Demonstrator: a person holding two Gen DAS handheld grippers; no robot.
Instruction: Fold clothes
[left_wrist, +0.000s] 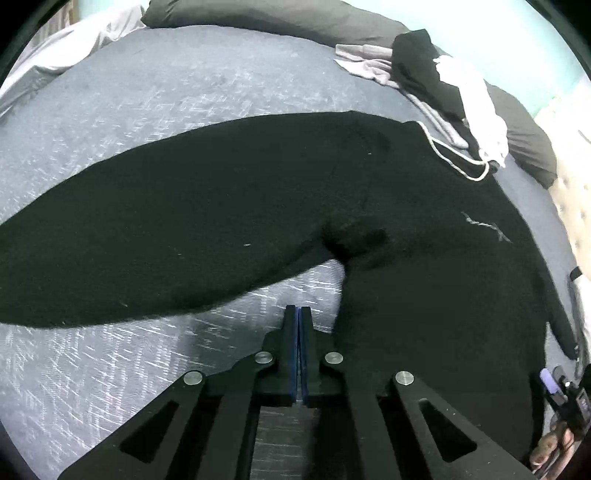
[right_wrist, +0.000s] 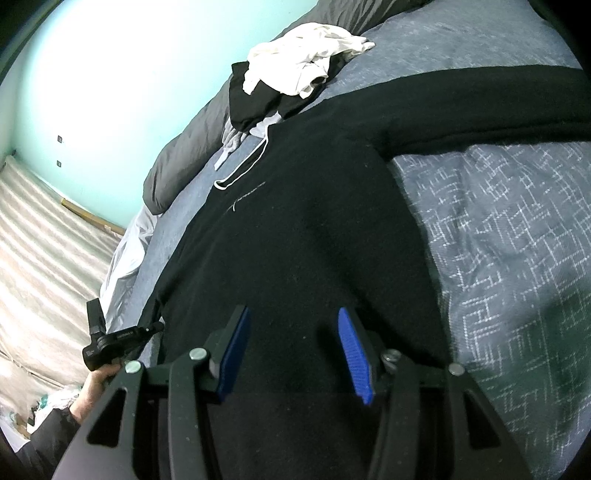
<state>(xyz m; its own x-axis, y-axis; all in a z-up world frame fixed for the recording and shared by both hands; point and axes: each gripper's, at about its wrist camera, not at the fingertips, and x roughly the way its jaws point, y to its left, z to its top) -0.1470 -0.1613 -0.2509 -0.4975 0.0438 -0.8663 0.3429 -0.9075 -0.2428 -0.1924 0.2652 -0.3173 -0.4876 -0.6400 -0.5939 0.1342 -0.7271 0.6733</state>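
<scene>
I can read almost nothing here. The black knit hooded sweatshirt (left_wrist: 424, 258) spread on my bed carries a thin pale script mark on its chest (left_wrist: 487, 227), but the strokes are too fine and smeared to spell out. The small black camera-like device (right_wrist: 118, 341) beside my right tongs has a pale line of lettering along its side, too small to read.

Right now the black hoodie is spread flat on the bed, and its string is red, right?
Not quite. The black hoodie is spread flat on the bed, but its string is white, not red. The left wrist view shows it looping by the neck, and the right wrist view shows the same white string.
</scene>
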